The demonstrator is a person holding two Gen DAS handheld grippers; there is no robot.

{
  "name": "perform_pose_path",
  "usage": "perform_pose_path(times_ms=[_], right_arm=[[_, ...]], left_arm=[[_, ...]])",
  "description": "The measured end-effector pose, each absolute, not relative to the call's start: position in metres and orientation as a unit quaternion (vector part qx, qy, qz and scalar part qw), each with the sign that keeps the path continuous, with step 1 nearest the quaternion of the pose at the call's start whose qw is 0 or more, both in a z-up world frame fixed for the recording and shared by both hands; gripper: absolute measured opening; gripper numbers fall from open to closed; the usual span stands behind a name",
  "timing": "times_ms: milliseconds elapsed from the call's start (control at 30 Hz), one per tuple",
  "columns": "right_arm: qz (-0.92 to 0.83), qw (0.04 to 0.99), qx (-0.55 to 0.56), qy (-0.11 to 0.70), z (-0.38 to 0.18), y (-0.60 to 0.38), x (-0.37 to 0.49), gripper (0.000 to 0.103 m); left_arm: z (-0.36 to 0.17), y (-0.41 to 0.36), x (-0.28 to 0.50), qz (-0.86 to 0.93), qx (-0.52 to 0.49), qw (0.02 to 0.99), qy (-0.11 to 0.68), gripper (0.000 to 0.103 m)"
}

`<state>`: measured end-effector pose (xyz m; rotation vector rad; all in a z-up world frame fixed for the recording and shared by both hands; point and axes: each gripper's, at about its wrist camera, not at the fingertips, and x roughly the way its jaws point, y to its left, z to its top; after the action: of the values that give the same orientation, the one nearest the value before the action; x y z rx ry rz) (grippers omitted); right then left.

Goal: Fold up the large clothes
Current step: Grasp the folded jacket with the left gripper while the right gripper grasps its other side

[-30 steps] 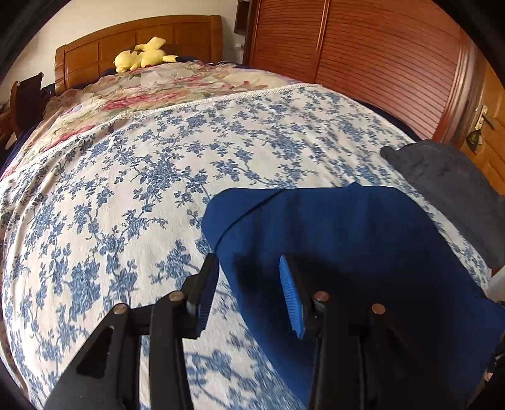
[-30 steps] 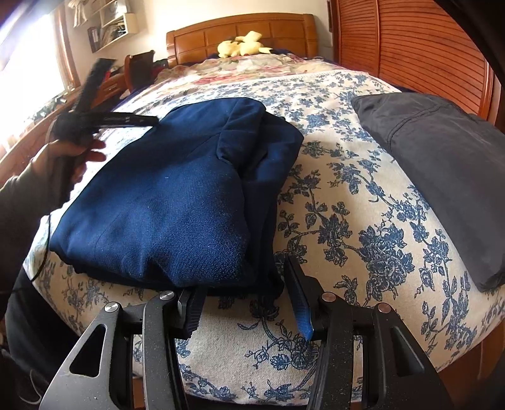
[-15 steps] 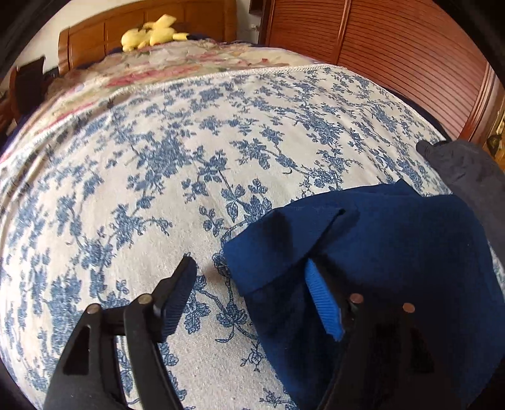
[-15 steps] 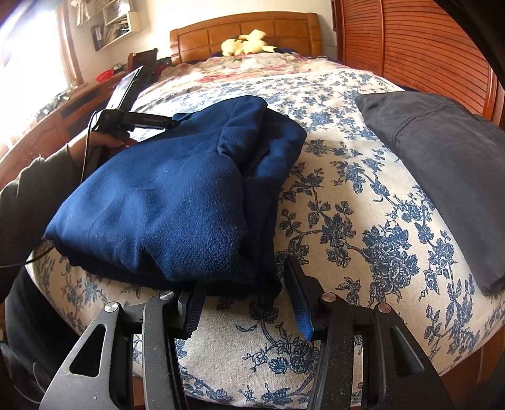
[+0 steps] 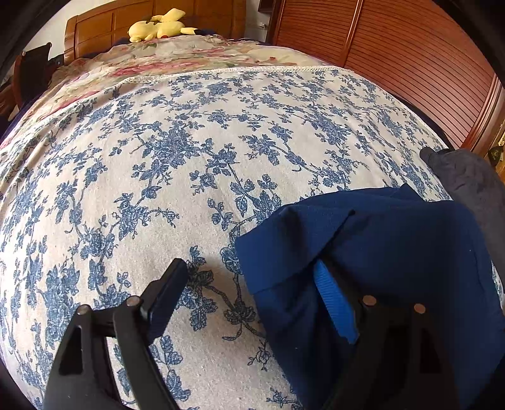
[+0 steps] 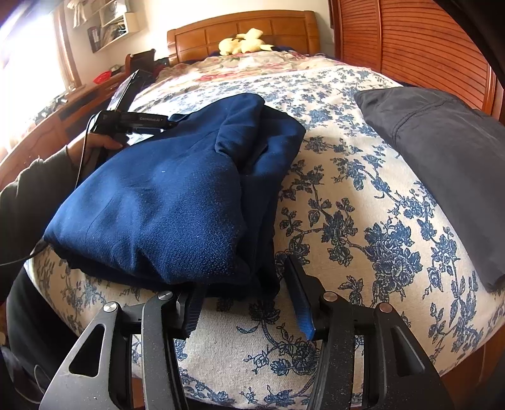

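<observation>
A bedroom: a bed covered with a blue floral bedspread (image 5: 164,164) fills both views, with a wooden headboard (image 6: 243,33) at the top and slatted wooden wardrobe doors (image 5: 419,63) at the upper right. The task item, a navy blue garment (image 6: 170,202), lies folded into a thick bundle near the front edge of the bed, left of centre in the right wrist view and at the lower right in the left wrist view.

Left gripper (image 5: 249,299): jaws opening. The garment's far corner lies between them, close against the blue right-hand pad, but the pads do not clamp it; the left-hand finger stands over bare bedspread.

Right gripper (image 6: 246,302): jaws part-way apart at the bundle's near edge. Cloth sits between them, touching or just beside the left-hand finger, with a gap at the right-hand pad. No grip is evident.

Procedure for the step in hand, judged to be releasing and squaring the fold:
- Clear each pad from the cloth before lifting, so no layer is dragged open
- Flatten the raised ridge at the bundle's upper right

Surroundings: a folded dark grey garment (image 6: 442,151) lies at the right, apart from the blue one. A yellow plush toy (image 5: 157,28) rests by the headboard, well clear. Nothing obstructs either gripper
</observation>
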<state>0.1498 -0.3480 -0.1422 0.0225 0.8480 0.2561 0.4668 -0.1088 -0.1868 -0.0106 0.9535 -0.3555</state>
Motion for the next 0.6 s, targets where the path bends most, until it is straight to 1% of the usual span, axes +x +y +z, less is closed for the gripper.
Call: perform_pose_path(times_ms=[67, 133, 167, 200, 233, 300, 367, 400, 433, 467, 500, 533, 600], right_arm=[[0.124, 0.902, 0.022, 0.412, -0.143, -0.35, 0.151, 0.05], [0.124, 0.902, 0.024, 0.412, -0.143, -0.35, 0.151, 0.05], [0.123, 0.903, 0.025, 0.411, -0.143, -0.35, 0.151, 0.05], [0.122, 0.903, 0.025, 0.411, -0.143, -0.35, 0.151, 0.05], [0.123, 0.903, 0.027, 0.411, -0.143, -0.35, 0.15, 0.05], [0.124, 0.902, 0.031, 0.412, -0.143, -0.351, 0.15, 0.05], [0.129, 0.901, 0.041, 0.413, -0.144, -0.352, 0.151, 0.049], [0.136, 0.899, 0.045, 0.413, -0.144, -0.352, 0.15, 0.04], [0.151, 0.896, 0.05, 0.414, -0.144, -0.351, 0.15, 0.028], [0.157, 0.897, 0.049, 0.41, -0.142, -0.349, 0.15, 0.023], [0.164, 0.898, 0.047, 0.406, -0.14, -0.348, 0.149, 0.015], [0.166, 0.898, 0.044, 0.404, -0.139, -0.346, 0.149, 0.011], [0.175, 0.906, 0.049, 0.381, -0.127, -0.347, 0.147, 0.008]], left_arm=[[-0.187, -0.108, 0.466, -0.175, -0.01, 0.873, 0.456, 0.078], [-0.186, -0.109, 0.463, -0.188, -0.015, 0.872, 0.452, 0.063], [-0.185, -0.111, 0.461, -0.195, -0.017, 0.871, 0.45, 0.058], [-0.184, -0.112, 0.459, -0.203, -0.019, 0.87, 0.45, 0.047], [-0.183, -0.114, 0.458, -0.208, -0.021, 0.868, 0.45, 0.043], [-0.181, -0.116, 0.457, -0.207, -0.019, 0.869, 0.448, 0.039], [-0.18, -0.115, 0.457, -0.21, -0.022, 0.869, 0.447, 0.03], [-0.178, -0.113, 0.457, -0.212, -0.028, 0.869, 0.447, 0.021], [-0.175, -0.111, 0.456, -0.214, -0.033, 0.869, 0.446, 0.015], [-0.173, -0.111, 0.455, -0.215, -0.034, 0.869, 0.444, 0.013], [-0.168, -0.11, 0.453, -0.212, -0.031, 0.871, 0.442, 0.011], [-0.162, -0.111, 0.451, -0.208, -0.027, 0.875, 0.437, 0.009], [-0.144, -0.113, 0.442, -0.204, -0.016, 0.885, 0.417, 0.008]])
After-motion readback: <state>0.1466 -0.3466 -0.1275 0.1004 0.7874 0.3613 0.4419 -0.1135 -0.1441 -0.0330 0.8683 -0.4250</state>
